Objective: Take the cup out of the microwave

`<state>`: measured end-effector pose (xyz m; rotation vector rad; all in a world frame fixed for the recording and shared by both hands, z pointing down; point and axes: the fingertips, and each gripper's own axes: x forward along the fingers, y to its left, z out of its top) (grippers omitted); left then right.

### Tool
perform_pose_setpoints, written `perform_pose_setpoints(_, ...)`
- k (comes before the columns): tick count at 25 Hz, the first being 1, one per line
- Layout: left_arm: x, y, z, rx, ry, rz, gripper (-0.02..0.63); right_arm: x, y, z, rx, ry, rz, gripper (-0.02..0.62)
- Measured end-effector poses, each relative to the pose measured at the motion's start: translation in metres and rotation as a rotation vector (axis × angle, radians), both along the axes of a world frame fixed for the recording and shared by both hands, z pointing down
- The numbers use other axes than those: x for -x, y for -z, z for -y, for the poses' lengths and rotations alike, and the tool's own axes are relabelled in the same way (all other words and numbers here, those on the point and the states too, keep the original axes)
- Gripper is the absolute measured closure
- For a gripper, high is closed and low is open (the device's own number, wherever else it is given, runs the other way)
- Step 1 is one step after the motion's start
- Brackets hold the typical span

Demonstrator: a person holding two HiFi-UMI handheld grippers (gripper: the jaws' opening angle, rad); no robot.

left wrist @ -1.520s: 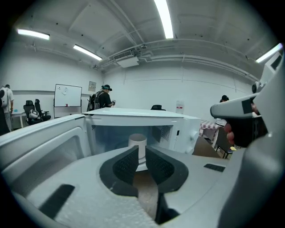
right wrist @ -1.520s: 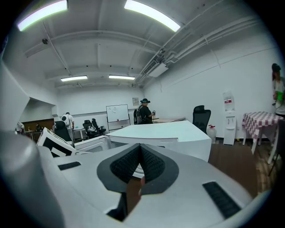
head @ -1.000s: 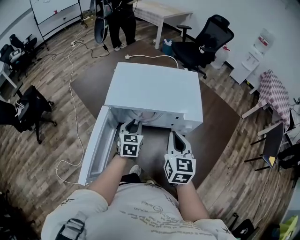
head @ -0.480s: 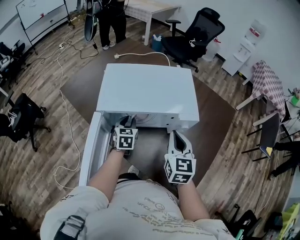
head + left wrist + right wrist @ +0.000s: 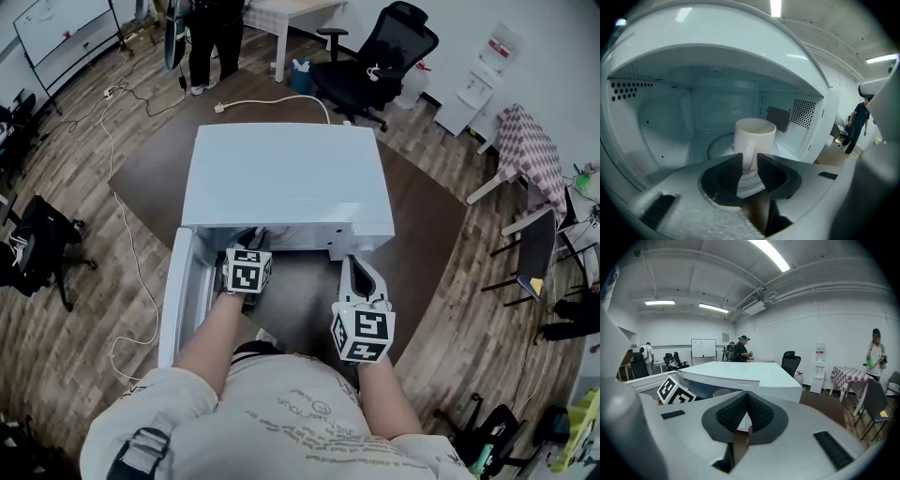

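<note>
Office room, wood floor. White microwave, door swung open to left. Cup upright on turntable inside cavity, handle facing out. Left tool inside cavity, jaws narrow, straddling cup handle; contact unclear. Right tool outside, in front of microwave, jaws together, empty.

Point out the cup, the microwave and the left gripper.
cup (image 5: 756, 136), left gripper view, on its white side wall.
microwave (image 5: 286, 178), head view, on its flat top panel.
left gripper (image 5: 749, 158), left gripper view, midway between its fingertips, at the cup's handle.
</note>
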<state>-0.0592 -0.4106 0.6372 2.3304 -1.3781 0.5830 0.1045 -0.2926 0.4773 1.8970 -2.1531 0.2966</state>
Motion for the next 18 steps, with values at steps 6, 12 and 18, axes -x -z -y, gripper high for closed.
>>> perform_pose_setpoints(6, -0.009, 0.002, 0.001, -0.007, -0.024, -0.01, 0.508, -0.005, -0.002, 0.001, 0.007, -0.014, -0.003, 0.583)
perform_pose_setpoints(12, -0.024, 0.002, -0.003, 0.0, -0.072, -0.023, 0.533, -0.008, -0.003, 0.0, 0.016, -0.025, 0.009, 0.583)
perform_pose_setpoints(18, -0.044, 0.001, -0.007, 0.0, -0.134, -0.047, 0.541, -0.02, -0.002, -0.005, 0.016, -0.054, 0.009, 0.583)
